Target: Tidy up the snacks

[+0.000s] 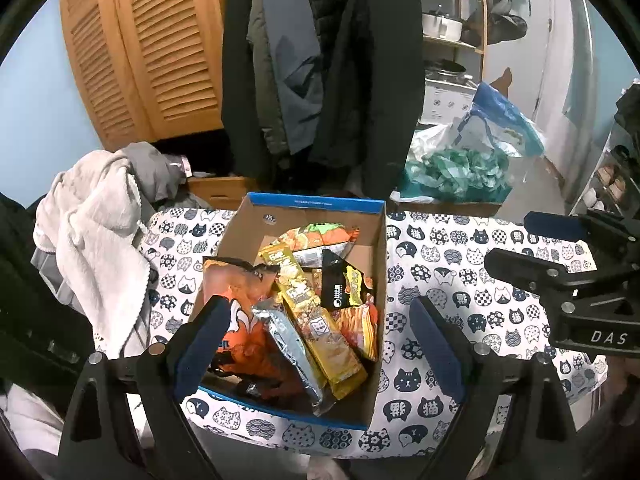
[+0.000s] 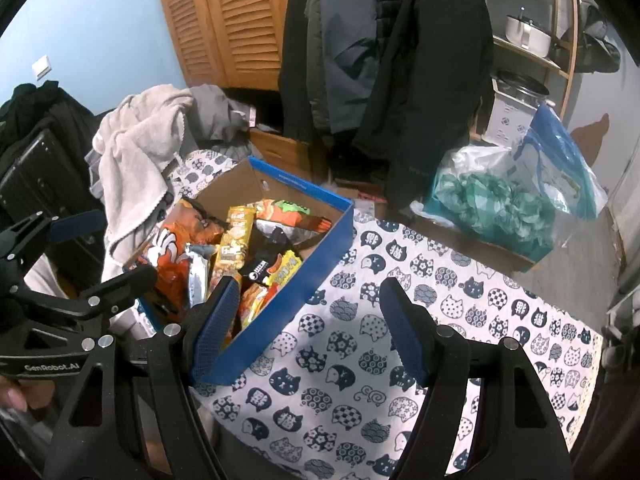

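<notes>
Trouble could start with the box (image 1: 308,216) wall: my left gripper (image 1: 320,344) hangs over the snacks (image 1: 304,300) with fingers spread and empty, and a careless dip would catch the rim or crush the orange bag (image 1: 240,308). My right gripper (image 2: 308,328), also spread and empty, hovers over the cloth (image 2: 460,312) beside the box. A towel (image 1: 100,248) crowds the left side; coats (image 1: 328,80) hang behind.
</notes>
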Demonstrator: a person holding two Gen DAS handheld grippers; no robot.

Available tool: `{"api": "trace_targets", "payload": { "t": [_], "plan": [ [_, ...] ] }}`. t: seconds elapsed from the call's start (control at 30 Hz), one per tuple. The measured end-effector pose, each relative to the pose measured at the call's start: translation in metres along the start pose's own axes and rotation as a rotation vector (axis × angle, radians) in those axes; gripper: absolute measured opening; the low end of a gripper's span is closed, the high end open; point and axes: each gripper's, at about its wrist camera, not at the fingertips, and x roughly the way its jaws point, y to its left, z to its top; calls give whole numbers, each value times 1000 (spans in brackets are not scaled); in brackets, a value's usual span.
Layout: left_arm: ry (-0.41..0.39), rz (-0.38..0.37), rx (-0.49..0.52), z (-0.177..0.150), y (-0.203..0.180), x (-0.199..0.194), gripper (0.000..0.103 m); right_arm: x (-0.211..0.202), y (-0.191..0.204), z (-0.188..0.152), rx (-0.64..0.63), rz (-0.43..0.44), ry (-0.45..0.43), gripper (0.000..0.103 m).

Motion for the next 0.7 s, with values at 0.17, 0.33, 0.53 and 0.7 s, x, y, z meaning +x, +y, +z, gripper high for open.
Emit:
{"api": "trace_targets", "payload": {
  "t": [0.17,0.33,0.53,0.7],
  "plan": [
    [-1,13,-5,0,0,0,92,1,0,0,-2,-1,0,72],
    [6,12,-7,0,1,1,92,1,0,0,-2,-2,1,72],
    [4,15,-2,-1,0,1,92,1,0,1,-4,-3,1,72],
    [2,15,-3,-1,-1,0,92,1,0,1,-5,-1,2,72]
  ]
}}
